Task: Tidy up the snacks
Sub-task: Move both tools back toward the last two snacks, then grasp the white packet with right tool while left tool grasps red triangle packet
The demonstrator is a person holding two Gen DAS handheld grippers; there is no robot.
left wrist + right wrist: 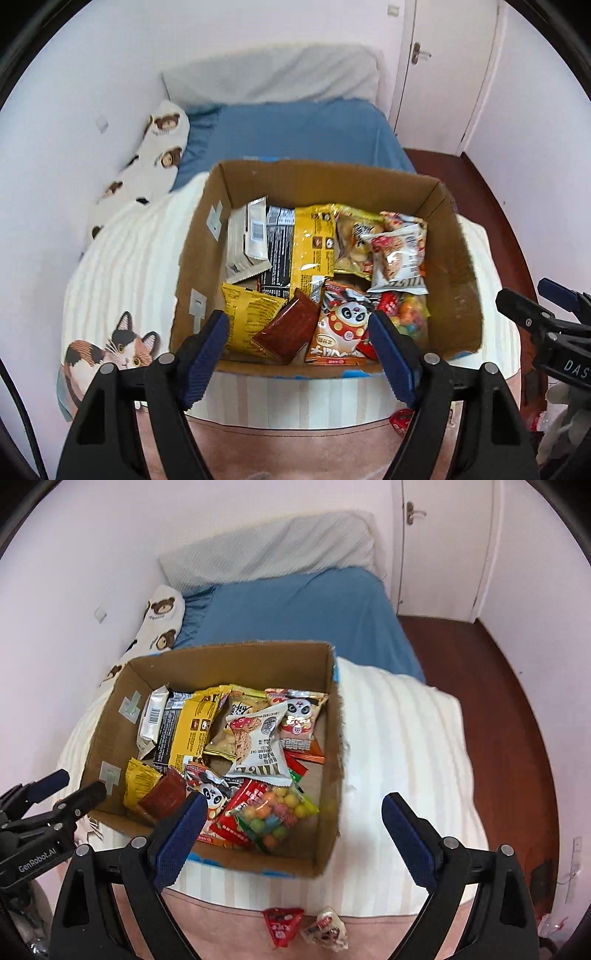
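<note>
An open cardboard box (458,258) (332,760) sits on a white striped blanket on the bed and holds several snack packets. Among them are a yellow bag (312,243) (195,727), a panda packet (341,328) (210,794), a brown packet (288,328), a white cookie packet (258,746) and a bag of coloured candy balls (277,816). My left gripper (297,354) is open and empty, above the box's near edge. My right gripper (295,842) is open and empty over the box's near right corner. A red packet (282,925) and a pale packet (327,928) lie outside, in front of the box.
A blue sheet (295,605) and grey pillow (266,546) lie beyond the box. A bear-print pillow (155,158) rests against the left wall. A cat-print blanket (107,347) is at left. Dark wood floor (498,686) and a white door (443,546) are at right.
</note>
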